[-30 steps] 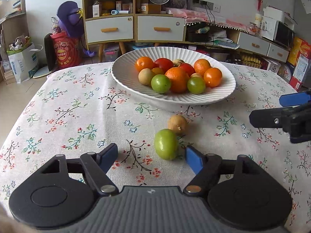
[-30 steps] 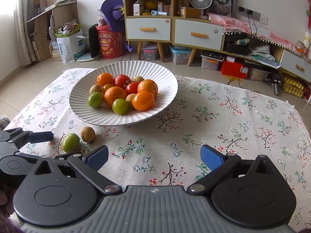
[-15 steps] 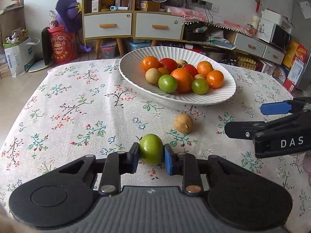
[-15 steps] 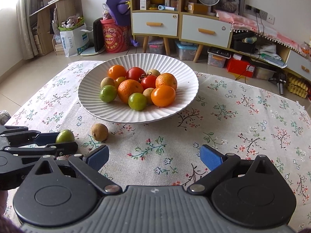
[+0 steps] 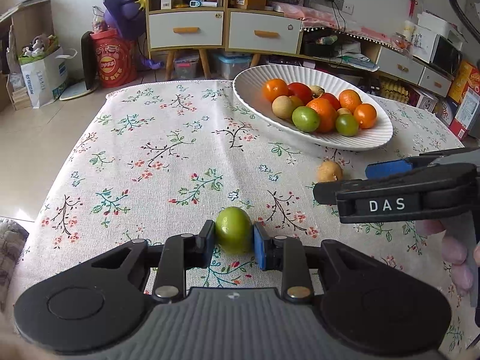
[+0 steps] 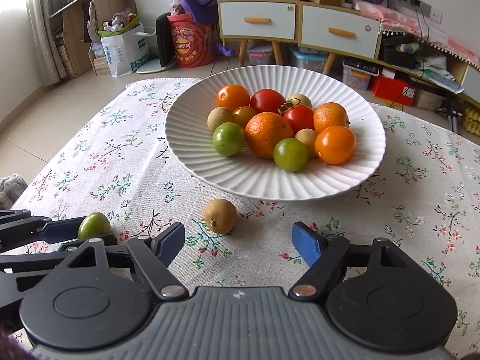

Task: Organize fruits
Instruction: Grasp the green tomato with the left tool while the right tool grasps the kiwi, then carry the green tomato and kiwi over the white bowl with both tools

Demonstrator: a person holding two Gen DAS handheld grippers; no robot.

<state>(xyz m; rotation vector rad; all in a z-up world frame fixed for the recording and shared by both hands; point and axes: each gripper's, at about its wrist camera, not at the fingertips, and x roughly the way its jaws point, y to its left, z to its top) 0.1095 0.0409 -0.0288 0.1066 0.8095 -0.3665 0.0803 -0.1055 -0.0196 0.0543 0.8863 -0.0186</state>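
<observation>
My left gripper (image 5: pixel 234 241) is shut on a small green fruit (image 5: pixel 233 229), held low over the floral tablecloth; it also shows in the right wrist view (image 6: pixel 94 225). A brown round fruit (image 6: pixel 220 216) lies loose on the cloth just in front of my right gripper (image 6: pixel 238 241), which is open and empty, the fruit near its gap. In the left wrist view the brown fruit (image 5: pixel 329 171) sits beside the right gripper's fingers (image 5: pixel 387 168). A white ribbed plate (image 6: pixel 192 156) behind holds several orange, red, green and tan fruits.
The table carries a floral cloth (image 5: pixel 168 156); its far edge and left edge drop to the floor. Cabinets (image 6: pixel 300 27), a red drum (image 6: pixel 190 45) and bags stand beyond the table.
My left gripper closed on the green fruit and drew it back left, away from the plate. My right gripper moved forward toward the brown fruit and narrowed its opening somewhat.
</observation>
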